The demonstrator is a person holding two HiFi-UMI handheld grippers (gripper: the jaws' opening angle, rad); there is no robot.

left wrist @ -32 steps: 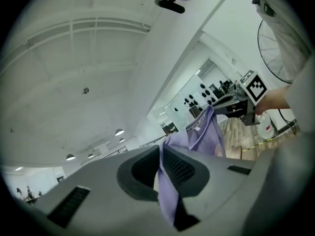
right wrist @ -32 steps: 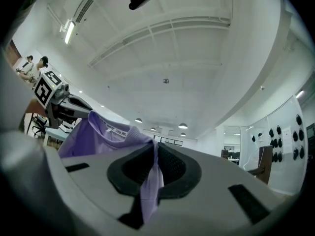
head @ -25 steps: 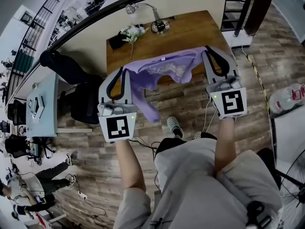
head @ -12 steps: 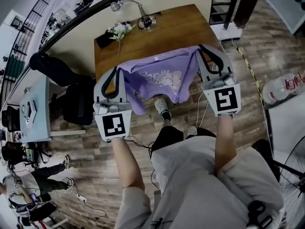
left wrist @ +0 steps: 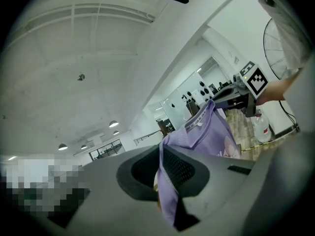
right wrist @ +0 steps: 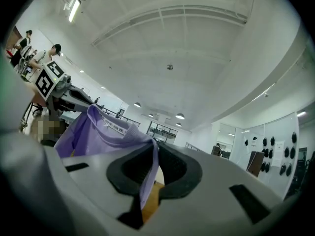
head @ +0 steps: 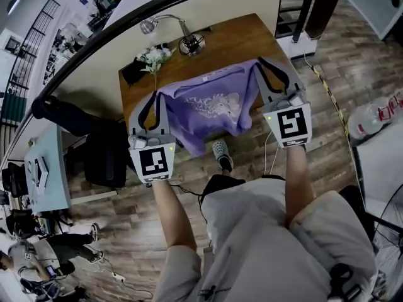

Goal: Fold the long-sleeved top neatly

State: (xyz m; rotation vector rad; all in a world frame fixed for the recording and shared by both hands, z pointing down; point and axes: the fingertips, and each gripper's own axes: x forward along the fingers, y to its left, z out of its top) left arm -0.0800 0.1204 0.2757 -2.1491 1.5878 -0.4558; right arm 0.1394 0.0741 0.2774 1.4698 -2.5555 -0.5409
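Observation:
A lilac long-sleeved top [head: 211,106] with a pale print on the chest hangs stretched between my two grippers, over the near edge of the wooden table [head: 252,39]. Its lower part droops in front of the table edge. My left gripper [head: 155,96] is shut on the top's left shoulder, and in the left gripper view the cloth [left wrist: 206,132] runs out from between the closed jaws of the left gripper [left wrist: 161,154]. My right gripper [head: 257,65] is shut on the other shoulder. The right gripper view shows the fabric [right wrist: 98,129] pinched in the right gripper [right wrist: 156,154].
On the table's far side stand a desk lamp [head: 167,25], a bunch of white flowers [head: 151,56] and a dark object [head: 129,71]. A black chair [head: 101,150] is left of the table. Plastic bottles [head: 378,118] lie on the floor at right.
Both grippers have carried the top forward and lower, towards the table. The top hung in front of the table with a sleeve dangling; now it spreads flatter over the table's near edge.

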